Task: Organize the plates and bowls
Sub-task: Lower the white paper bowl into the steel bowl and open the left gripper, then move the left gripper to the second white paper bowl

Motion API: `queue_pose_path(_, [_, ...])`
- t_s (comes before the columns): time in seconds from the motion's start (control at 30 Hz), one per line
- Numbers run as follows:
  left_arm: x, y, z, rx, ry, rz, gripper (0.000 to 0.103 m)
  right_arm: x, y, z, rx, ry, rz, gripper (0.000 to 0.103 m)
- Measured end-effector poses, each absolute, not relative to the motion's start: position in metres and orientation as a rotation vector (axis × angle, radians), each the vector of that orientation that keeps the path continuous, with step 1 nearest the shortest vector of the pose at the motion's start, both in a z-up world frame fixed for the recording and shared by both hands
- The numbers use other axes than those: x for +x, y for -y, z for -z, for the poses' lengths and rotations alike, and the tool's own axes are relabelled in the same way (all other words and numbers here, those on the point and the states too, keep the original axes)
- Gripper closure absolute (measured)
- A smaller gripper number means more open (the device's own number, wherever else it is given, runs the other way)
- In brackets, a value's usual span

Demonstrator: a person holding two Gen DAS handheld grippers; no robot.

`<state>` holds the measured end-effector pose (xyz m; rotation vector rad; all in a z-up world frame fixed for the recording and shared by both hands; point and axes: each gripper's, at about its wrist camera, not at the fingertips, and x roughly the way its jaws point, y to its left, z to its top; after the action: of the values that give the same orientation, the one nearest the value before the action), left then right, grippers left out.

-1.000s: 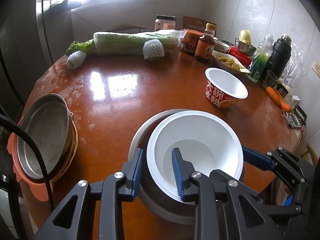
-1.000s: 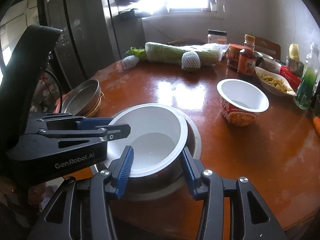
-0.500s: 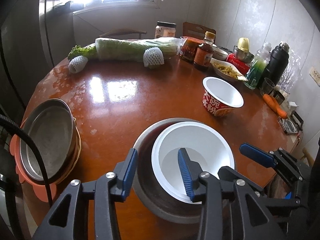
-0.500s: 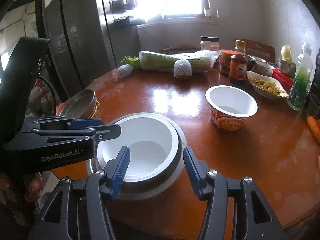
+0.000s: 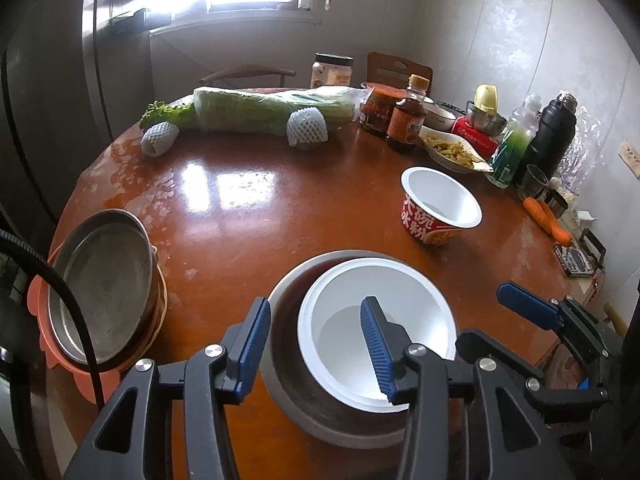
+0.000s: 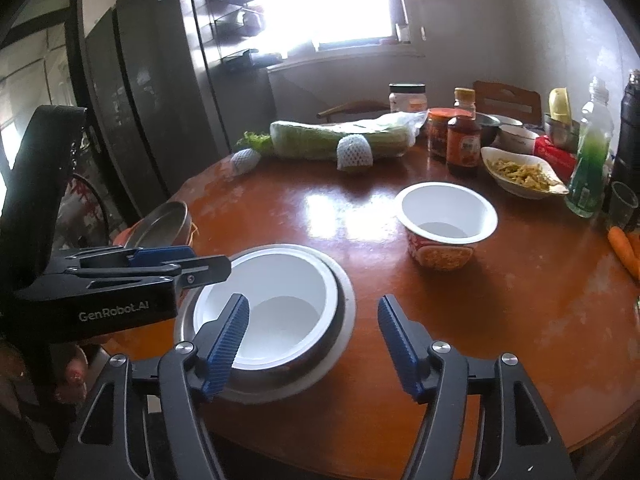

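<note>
A white bowl (image 5: 404, 316) sits nested inside a grey metal bowl (image 5: 288, 312) at the near edge of the round table; both show in the right wrist view, the white bowl (image 6: 280, 280) and the metal bowl (image 6: 344, 304). My left gripper (image 5: 316, 344) is open above them, its jaws either side of the bowls' left rims without touching. My right gripper (image 6: 312, 336) is open and empty, raised over the right side of the stack. A second white noodle bowl with a red side (image 5: 440, 208) (image 6: 444, 220) stands apart to the right. A steel plate (image 5: 100, 288) lies on an orange dish at the left.
At the back stand a wrapped cabbage (image 5: 272, 108), netted fruits (image 5: 306, 126), sauce bottles (image 5: 406, 124), a dish of food (image 5: 452, 152), a green bottle (image 5: 514, 140) and a black flask (image 5: 552, 136). Carrots (image 5: 546, 220) lie at the right edge. A fridge (image 6: 140, 120) stands left.
Both grippers have opened wider and drawn up and back from the nested bowls. The white bowl, gripped at its rim by the left gripper a second ago, now rests free inside the metal bowl.
</note>
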<state>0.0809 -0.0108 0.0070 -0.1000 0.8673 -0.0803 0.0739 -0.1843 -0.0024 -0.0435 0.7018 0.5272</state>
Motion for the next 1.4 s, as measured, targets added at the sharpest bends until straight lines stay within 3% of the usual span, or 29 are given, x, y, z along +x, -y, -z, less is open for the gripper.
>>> queue_pose_path(0.67, [0.11,0.06,-0.054,-0.032,-0.797,0.148,0.05,0.089,0.258,-0.027,0.056,-0.629,-0.37,0.028])
queue_pose_path(1.4, [0.197,0.099,-0.039,0.023,-0.852,0.207,0.046,0.154,0.284,-0.027,0.09,-0.628,-0.262,0.028])
